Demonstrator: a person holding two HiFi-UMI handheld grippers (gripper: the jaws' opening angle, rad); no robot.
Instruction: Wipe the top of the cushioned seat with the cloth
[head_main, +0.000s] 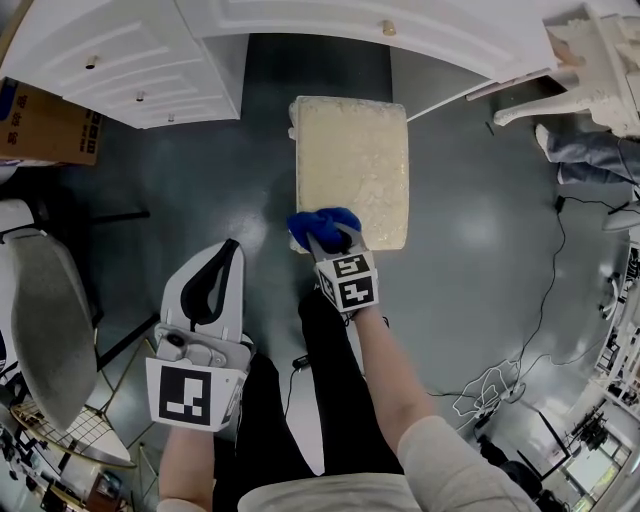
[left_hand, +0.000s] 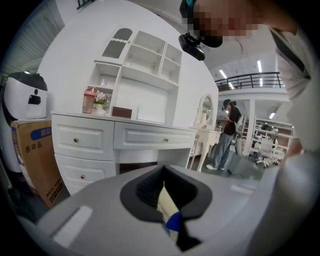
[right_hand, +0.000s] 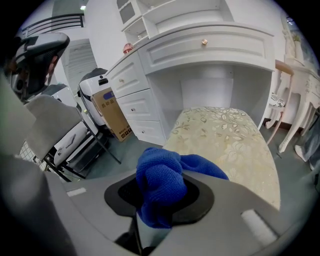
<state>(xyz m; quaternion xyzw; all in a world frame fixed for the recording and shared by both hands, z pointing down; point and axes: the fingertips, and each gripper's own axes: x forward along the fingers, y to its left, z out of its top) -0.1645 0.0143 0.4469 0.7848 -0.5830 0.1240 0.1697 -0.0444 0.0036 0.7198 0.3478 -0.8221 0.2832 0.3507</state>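
Note:
The cushioned seat (head_main: 350, 165) is a cream rectangular stool with a floral pattern (right_hand: 225, 135), standing on the dark floor in front of the white desk. A bunched blue cloth (head_main: 322, 222) rests at the seat's near edge, and my right gripper (head_main: 335, 240) is shut on it. In the right gripper view the cloth (right_hand: 160, 185) fills the jaws of the right gripper (right_hand: 160, 202). My left gripper (head_main: 228, 250) hangs over the floor left of the seat, shut and holding nothing. In the left gripper view its jaws (left_hand: 167, 210) leave only a slit.
A white desk with drawers (head_main: 120, 60) stands behind the seat. A cardboard box (head_main: 45, 125) sits far left and a grey chair (head_main: 40, 310) near left. White table legs (head_main: 580, 70), a person's legs (head_main: 590, 160) and a floor cable (head_main: 545, 300) are at right.

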